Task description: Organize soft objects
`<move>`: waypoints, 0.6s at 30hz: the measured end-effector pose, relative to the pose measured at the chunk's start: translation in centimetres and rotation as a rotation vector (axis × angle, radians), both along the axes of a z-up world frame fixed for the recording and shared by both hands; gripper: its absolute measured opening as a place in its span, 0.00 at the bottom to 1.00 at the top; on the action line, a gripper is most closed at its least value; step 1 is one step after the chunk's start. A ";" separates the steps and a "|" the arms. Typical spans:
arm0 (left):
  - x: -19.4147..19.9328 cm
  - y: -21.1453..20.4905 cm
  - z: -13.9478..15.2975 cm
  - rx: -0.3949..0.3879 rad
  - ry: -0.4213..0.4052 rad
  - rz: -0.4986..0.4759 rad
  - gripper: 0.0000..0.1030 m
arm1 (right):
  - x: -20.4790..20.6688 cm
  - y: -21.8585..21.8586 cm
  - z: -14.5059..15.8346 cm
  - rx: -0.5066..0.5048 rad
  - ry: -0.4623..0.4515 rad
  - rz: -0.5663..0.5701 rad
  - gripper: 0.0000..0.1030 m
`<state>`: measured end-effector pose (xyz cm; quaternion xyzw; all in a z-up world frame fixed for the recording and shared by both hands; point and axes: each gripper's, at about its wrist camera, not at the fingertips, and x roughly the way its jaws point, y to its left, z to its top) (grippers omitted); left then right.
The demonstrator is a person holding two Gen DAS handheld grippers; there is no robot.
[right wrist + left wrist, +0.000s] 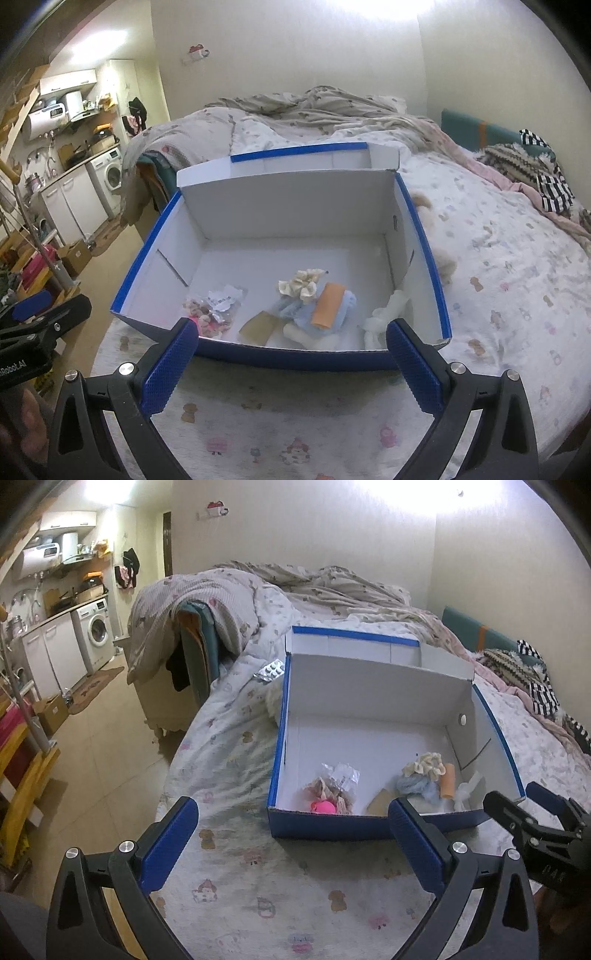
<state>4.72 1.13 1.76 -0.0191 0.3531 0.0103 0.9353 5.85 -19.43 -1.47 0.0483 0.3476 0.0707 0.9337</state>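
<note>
An open blue shoebox [325,825] with a white inside lies on the bed. It holds a cream scrunchie [301,286], a light blue cloth [306,314] under an orange piece [328,304], a white cloth [380,319], a clear bag of lace bits [214,306] and a pink thing [323,806]. My left gripper [293,812] stands open before the box's front wall, nothing between its fingers. My right gripper [291,328] is also open and empty, just short of the same wall [295,358]. Each gripper shows at the edge of the other's view.
A beige fluffy toy [445,260] lies against the box's right side. A blister pack [271,670] rests on the printed sheet [258,886] left of the box. Rumpled quilt [295,583] and striped clothes [546,188] lie beyond. The floor and a kitchen corner are at the left.
</note>
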 end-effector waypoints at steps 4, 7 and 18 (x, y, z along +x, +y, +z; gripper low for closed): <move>0.1 -0.2 -0.2 0.005 0.009 -0.003 1.00 | 0.1 -0.3 -0.2 0.001 0.008 -0.011 1.00; 0.1 -0.2 -0.4 0.004 0.008 0.002 1.00 | 0.1 -0.5 -0.1 0.010 0.010 -0.016 1.00; 0.1 0.0 -0.5 0.007 0.009 0.004 1.00 | 0.1 -0.5 0.0 0.009 0.008 -0.018 1.00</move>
